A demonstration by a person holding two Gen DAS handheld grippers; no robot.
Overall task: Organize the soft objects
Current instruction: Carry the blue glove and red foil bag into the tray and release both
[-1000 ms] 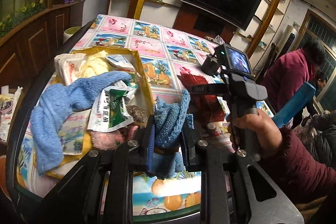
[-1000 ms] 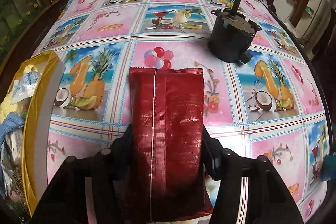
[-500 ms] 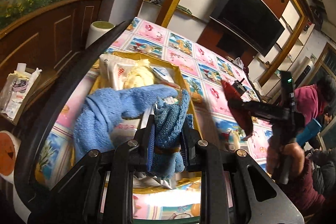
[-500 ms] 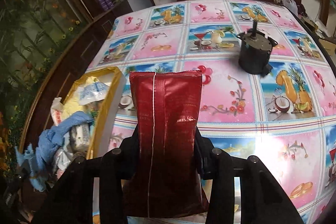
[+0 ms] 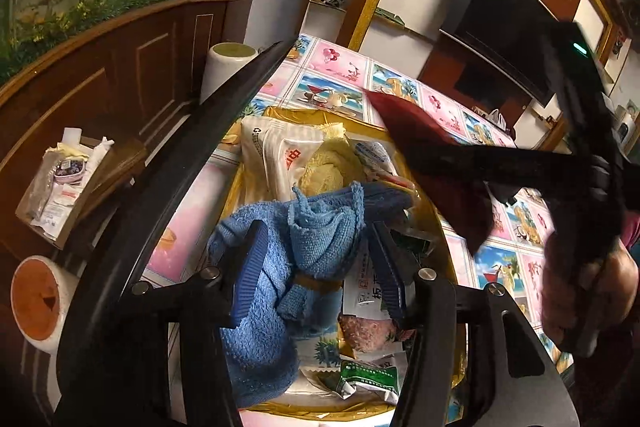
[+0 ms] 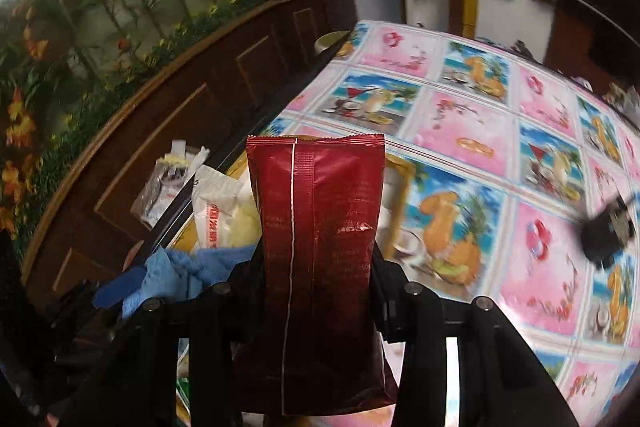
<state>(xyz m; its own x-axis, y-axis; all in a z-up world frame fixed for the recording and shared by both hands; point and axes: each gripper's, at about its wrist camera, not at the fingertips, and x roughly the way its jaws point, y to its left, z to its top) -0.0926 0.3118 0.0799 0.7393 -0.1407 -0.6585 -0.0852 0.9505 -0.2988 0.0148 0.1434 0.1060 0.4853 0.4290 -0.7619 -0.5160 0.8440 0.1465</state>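
Note:
A gold tray (image 5: 276,115) holds a big blue towel (image 5: 256,331), a yellow cloth (image 5: 328,167) and several snack packets. My left gripper (image 5: 316,243) hovers over the tray and its jaws are opening. A small folded blue cloth (image 5: 324,227) with a tan band sits loose between the blue pads (image 5: 248,267). My right gripper (image 6: 318,259) is shut on a dark red foil packet (image 6: 316,211), lifted above the tray's right rim (image 6: 404,179). The left wrist view shows that packet (image 5: 416,135) over the tray, with a hand on the handle.
A fruit-print tablecloth (image 6: 460,115) covers the table. A black motor-like object (image 6: 604,235) stands on it to the right, blurred. Left of the table are a cardboard box of oddments (image 5: 64,187), a white cup (image 5: 228,63), an orange-cored roll (image 5: 36,299) and a wooden cabinet (image 5: 120,75).
My left jaws have parted from the small blue cloth over the tray. My right gripper closed on the red packet, lifted it and swung it left from the table's middle to the tray.

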